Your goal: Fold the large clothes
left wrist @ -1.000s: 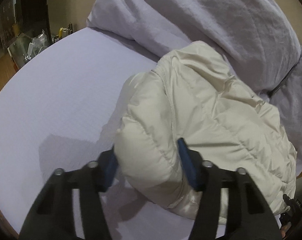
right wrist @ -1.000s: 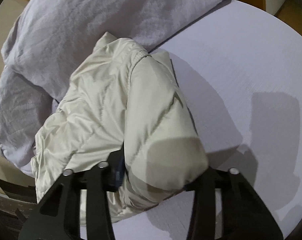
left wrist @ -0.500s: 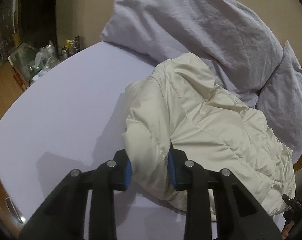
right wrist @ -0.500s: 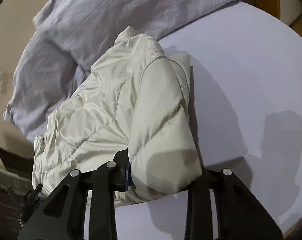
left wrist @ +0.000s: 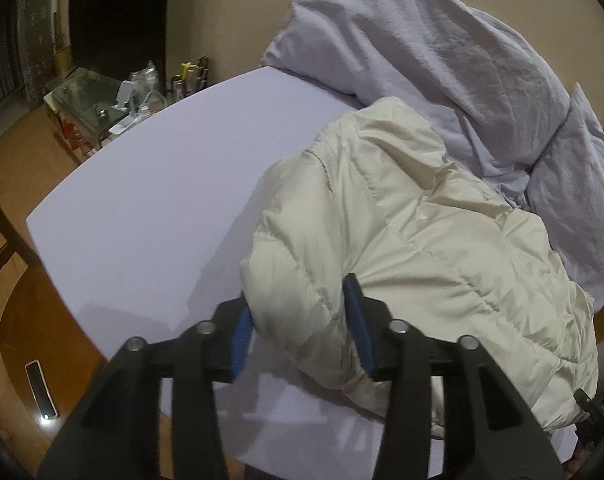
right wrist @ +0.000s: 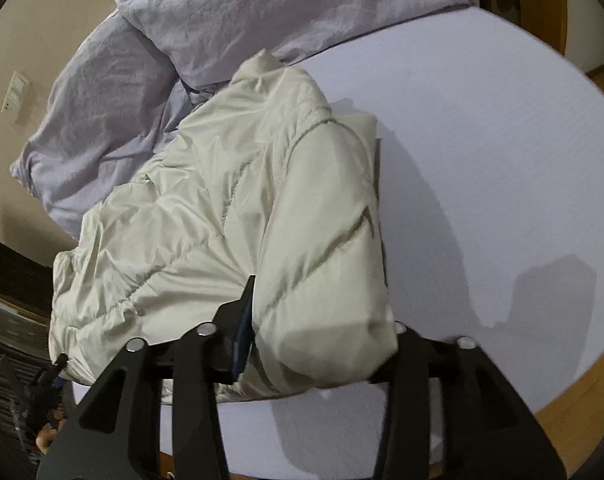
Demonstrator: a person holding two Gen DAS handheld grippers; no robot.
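With the cream jacket (left wrist: 442, 248) bundled on the bed (left wrist: 150, 208) against the duvet (left wrist: 442, 52), we are letting go of a fold, left gripper (left wrist: 302, 322) and right gripper (right wrist: 322, 320) both opening around its padded near edge, so next we probably regrip for another fold.

**Colours and patterns observed**

Puffer jacket (left wrist: 422, 240): cream to off-white, slight sheen, quilted in stitched bands; no print. Bed sheet (left wrist: 162, 200): plain pale lavender, uniform. Bedding heaped at the head of the bed (left wrist: 442, 48): same pale lavender, creased, unpatterned. Left tongs (left wrist: 302, 320): black frame, blue pads, silver rivets. Right tongs (right wrist: 322, 320): black, one blue pad visible. Wall (left wrist: 222, 12): beige. Floor (left wrist: 26, 312): orange-brown wood.
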